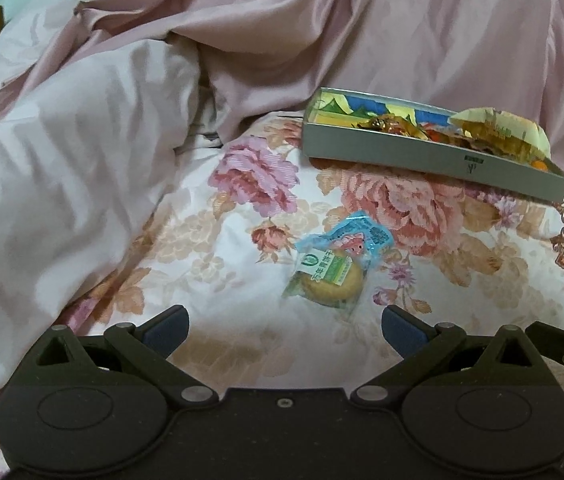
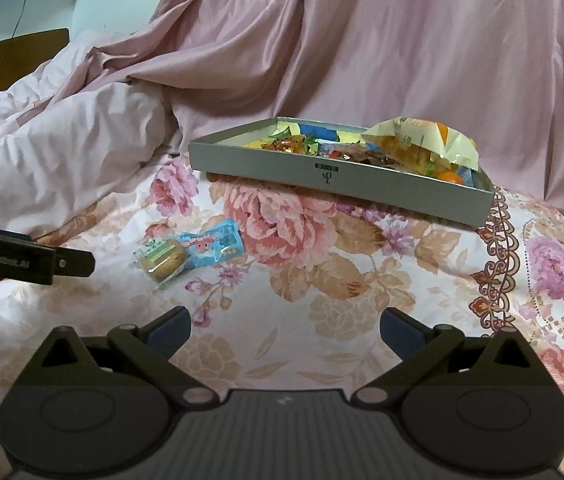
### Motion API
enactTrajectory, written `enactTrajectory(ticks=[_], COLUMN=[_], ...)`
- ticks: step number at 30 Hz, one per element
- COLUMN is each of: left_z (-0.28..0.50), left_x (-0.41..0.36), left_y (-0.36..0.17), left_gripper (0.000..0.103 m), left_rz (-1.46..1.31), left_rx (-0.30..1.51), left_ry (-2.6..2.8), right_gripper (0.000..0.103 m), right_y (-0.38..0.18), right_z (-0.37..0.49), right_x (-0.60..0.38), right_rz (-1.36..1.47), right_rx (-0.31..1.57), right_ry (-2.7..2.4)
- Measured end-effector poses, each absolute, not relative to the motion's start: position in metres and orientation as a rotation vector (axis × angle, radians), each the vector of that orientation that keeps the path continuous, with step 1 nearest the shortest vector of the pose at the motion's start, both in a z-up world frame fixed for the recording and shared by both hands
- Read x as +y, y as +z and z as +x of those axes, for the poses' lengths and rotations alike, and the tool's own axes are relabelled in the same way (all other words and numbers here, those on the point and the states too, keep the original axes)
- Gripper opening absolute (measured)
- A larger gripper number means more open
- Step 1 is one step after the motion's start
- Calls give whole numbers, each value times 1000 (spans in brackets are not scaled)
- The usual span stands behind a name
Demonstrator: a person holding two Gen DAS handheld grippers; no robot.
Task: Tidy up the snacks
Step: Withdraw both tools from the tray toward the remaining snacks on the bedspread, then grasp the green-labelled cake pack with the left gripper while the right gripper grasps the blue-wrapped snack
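Observation:
A grey tray (image 1: 421,156) holding several wrapped snacks rests on the floral bedspread; it also shows in the right wrist view (image 2: 266,166). Two loose snacks lie on the bedspread: a round cake in a green-labelled clear wrapper (image 1: 329,280) (image 2: 162,262) and, touching it, a blue packet (image 1: 355,236) (image 2: 214,246). My left gripper (image 1: 285,326) is open and empty, just short of the cake. My right gripper (image 2: 285,328) is open and empty, farther back and right of the snacks. The left gripper's body (image 2: 26,260) shows at the right view's left edge.
A crumpled pink duvet (image 1: 62,184) is heaped to the left, and pink satin fabric (image 1: 401,32) rises behind the tray. The floral bedspread (image 2: 401,288) spreads between gripper and tray. A wooden headboard (image 2: 10,60) shows at far left.

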State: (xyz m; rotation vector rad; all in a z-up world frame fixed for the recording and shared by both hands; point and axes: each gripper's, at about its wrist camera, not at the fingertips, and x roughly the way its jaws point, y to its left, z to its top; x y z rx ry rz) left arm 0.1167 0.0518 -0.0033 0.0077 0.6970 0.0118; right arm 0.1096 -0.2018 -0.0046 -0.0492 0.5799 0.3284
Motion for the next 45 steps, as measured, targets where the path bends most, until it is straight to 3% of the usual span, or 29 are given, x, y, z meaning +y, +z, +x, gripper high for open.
enactTrajectory(ticks=[38,45], left_z=[205,209], left_x=[39,41], left_y=[-56,-57], left_gripper=[102,83], left_rz=[92,55], left_rx=[729,740], left_ry=[-176,-212], right_gripper=[103,103], right_y=[-32,-37], right_z=[159,172], right_x=[-177,-175], right_rz=[-234,-256], right_rx=[604,602], right_ry=[412,418])
